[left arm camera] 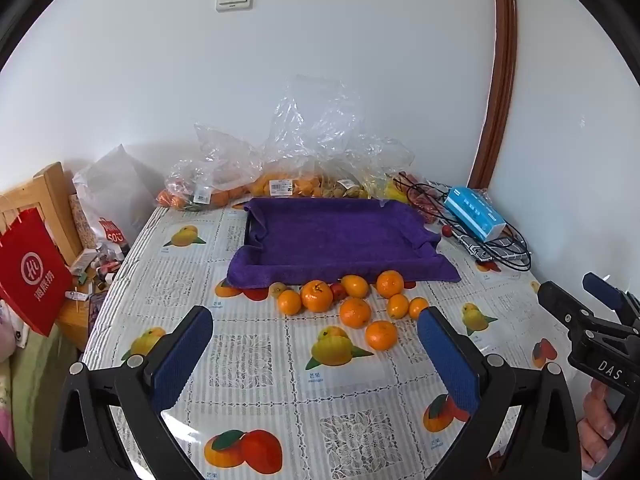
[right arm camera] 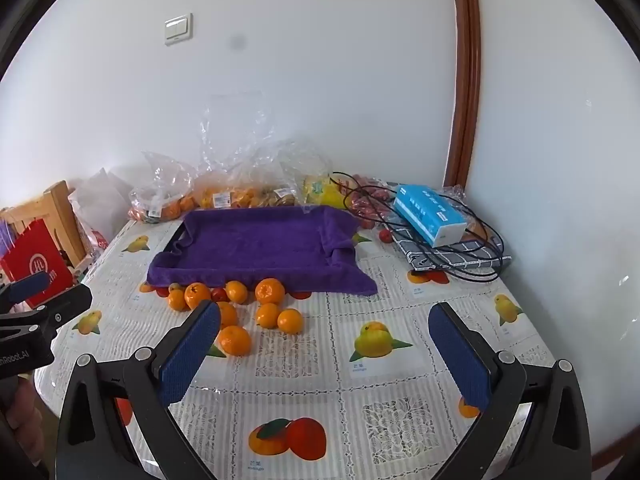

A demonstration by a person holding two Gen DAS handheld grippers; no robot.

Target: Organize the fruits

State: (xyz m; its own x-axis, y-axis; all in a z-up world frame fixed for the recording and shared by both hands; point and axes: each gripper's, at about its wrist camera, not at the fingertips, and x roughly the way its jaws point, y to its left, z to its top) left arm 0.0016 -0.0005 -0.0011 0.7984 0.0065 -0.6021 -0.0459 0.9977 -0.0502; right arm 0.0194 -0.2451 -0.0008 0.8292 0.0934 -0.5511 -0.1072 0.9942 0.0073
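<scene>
Nothing is sorted yet: the mandarins [left arm camera: 354,304] lie loose on the bench [left arm camera: 256,364] just before the purple-towelled tray [left arm camera: 336,236]. Left claw [left arm camera: 316,354] and right claw [right arm camera: 326,348] gape wide, empty; next, 1 mandarin needs grasping.

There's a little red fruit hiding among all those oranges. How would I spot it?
Start at the purple towel-lined tray in the middle of the table, then drop to the loose oranges clustered along its near edge. The small red fruit sits wedged between two oranges in the row closest to the towel. It alone there is red, and smaller than the oranges beside it.
</scene>
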